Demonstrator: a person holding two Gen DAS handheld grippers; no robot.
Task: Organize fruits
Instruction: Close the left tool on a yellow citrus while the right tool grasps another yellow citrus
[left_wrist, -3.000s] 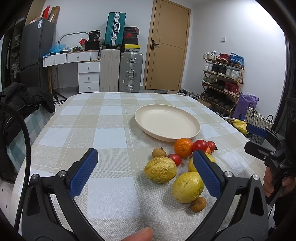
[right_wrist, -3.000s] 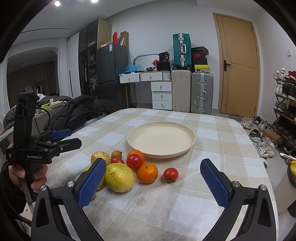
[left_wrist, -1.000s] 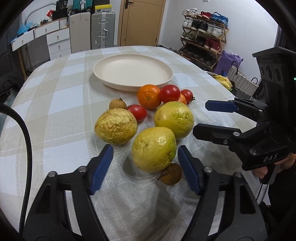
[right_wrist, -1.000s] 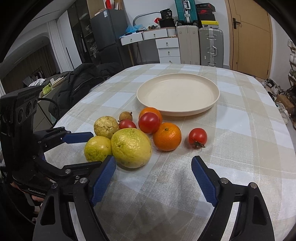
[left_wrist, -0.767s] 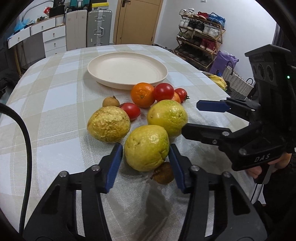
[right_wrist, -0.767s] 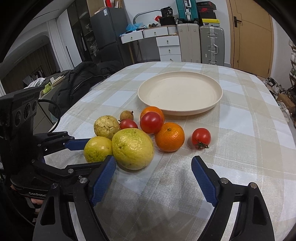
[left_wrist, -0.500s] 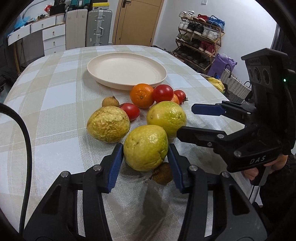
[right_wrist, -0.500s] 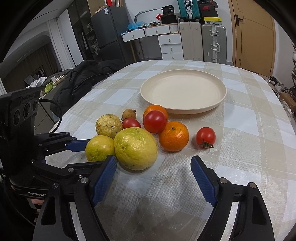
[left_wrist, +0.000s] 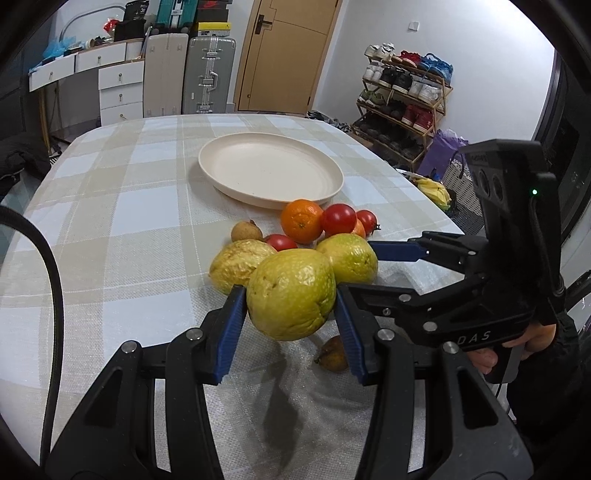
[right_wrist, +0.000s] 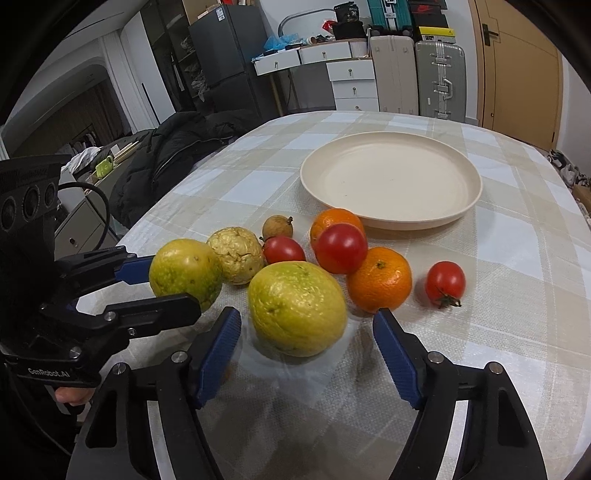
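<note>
Left gripper (left_wrist: 290, 325), seen from its own wrist camera, is closed on a large yellow-green fruit (left_wrist: 291, 293), both blue pads touching its flanks; the fruit appears raised off the cloth, a small brown fruit (left_wrist: 333, 357) lying beneath. The cream plate (left_wrist: 271, 197) lies straight ahead, beyond the remaining fruit cluster, so the carry runs forward over the orange (left_wrist: 301, 220).

Right gripper (right_wrist: 306, 352), in the right wrist view, stands wide open around a second large yellow-green fruit (right_wrist: 297, 308), neither pad touching. The plate (right_wrist: 391, 218) sits ahead and rightward. Judgement: the left hand, already loaded, is placed to deliver first.
</note>
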